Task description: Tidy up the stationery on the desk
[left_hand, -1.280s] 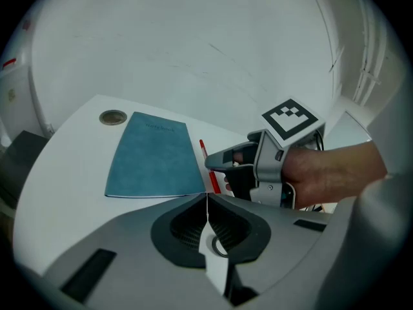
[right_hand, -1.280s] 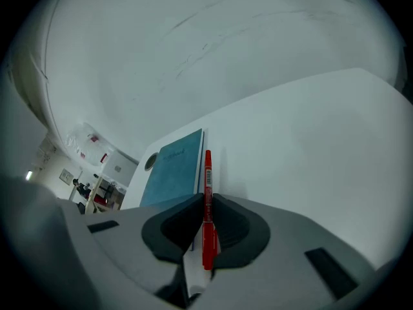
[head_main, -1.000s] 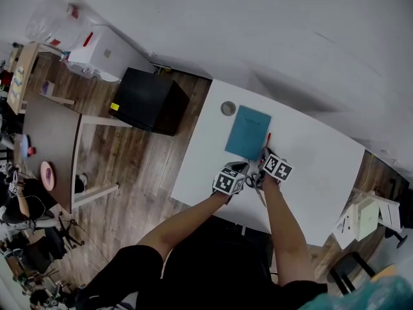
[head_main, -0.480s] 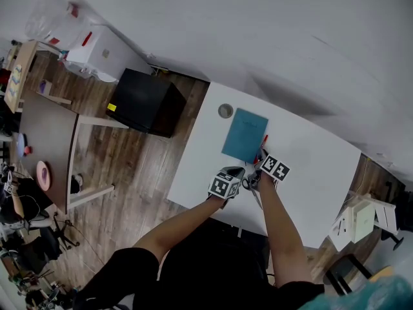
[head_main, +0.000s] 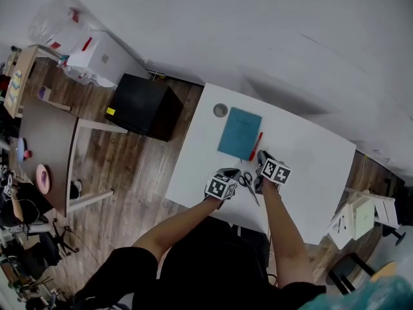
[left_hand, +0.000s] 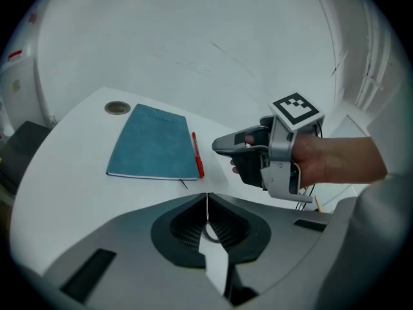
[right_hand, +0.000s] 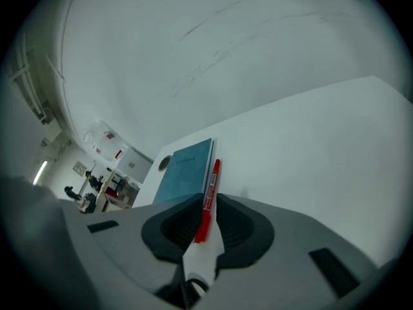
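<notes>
The right gripper (right_hand: 208,200) has its jaws partly open. A red pen (right_hand: 211,176) shows in the gap between them, and its near end is cut off behind the pads. The left gripper view shows that pen lying flat on the desk (head_main: 303,160), just clear of the right gripper's tips, so it is released and not grasped. A hand (left_hand: 332,163) holding the right gripper is cut off at the right of that view. The left gripper (left_hand: 206,196) is clenched on nothing, its pads meeting in a thin line.

The pen lies along the right edge of a teal notebook (left_hand: 153,142), either touching it or just beside it. In the right gripper view the left jaw hides the notebook's near corner. Only the head view shows the scissors (head_main: 248,185), which lie between the two grippers and are too small to tell whether the blades are open.

In the head view a round grommet (head_main: 221,110) sits just above the notebook, near the desk's upper left edge. Both grippers are close to the lower edge. The desk is bare to the right of the pen as far as the right edge.
</notes>
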Available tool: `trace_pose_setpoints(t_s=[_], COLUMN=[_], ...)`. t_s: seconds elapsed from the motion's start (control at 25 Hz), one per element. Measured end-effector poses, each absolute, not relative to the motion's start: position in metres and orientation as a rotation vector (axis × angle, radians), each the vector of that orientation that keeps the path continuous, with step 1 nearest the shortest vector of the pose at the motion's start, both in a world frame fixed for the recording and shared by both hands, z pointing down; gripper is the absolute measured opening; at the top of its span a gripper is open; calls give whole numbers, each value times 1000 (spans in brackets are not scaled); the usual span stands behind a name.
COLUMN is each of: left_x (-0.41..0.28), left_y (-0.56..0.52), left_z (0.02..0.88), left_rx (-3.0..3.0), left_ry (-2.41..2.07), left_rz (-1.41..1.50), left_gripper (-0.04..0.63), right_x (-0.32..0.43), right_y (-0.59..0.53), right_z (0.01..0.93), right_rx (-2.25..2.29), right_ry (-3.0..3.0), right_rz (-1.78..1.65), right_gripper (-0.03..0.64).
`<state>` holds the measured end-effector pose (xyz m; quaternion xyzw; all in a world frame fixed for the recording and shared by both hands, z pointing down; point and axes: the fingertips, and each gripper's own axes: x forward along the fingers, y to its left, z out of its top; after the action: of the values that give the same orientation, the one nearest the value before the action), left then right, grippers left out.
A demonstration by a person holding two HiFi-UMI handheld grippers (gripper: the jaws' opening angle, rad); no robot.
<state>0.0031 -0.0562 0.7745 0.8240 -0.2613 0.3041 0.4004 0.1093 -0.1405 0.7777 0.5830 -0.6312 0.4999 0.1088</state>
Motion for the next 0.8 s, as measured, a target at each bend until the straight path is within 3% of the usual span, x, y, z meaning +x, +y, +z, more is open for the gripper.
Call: trace_pose_setpoints(t_s=[0.4,0.8], left_x=[-7,-13], left_y=[-27,-10], left_z=[783,784], left_rx=[2059,2046], left_ry=[-692,-731], left_rz=[831,823], left_gripper=[15,15], right_x=[94,91], right_y=[-65,-122], right_z=[782,788], right_rx=[1468,1505], right_ry=[-1904,-1899], right_rz=[1284,1320], right_gripper=[63,63])
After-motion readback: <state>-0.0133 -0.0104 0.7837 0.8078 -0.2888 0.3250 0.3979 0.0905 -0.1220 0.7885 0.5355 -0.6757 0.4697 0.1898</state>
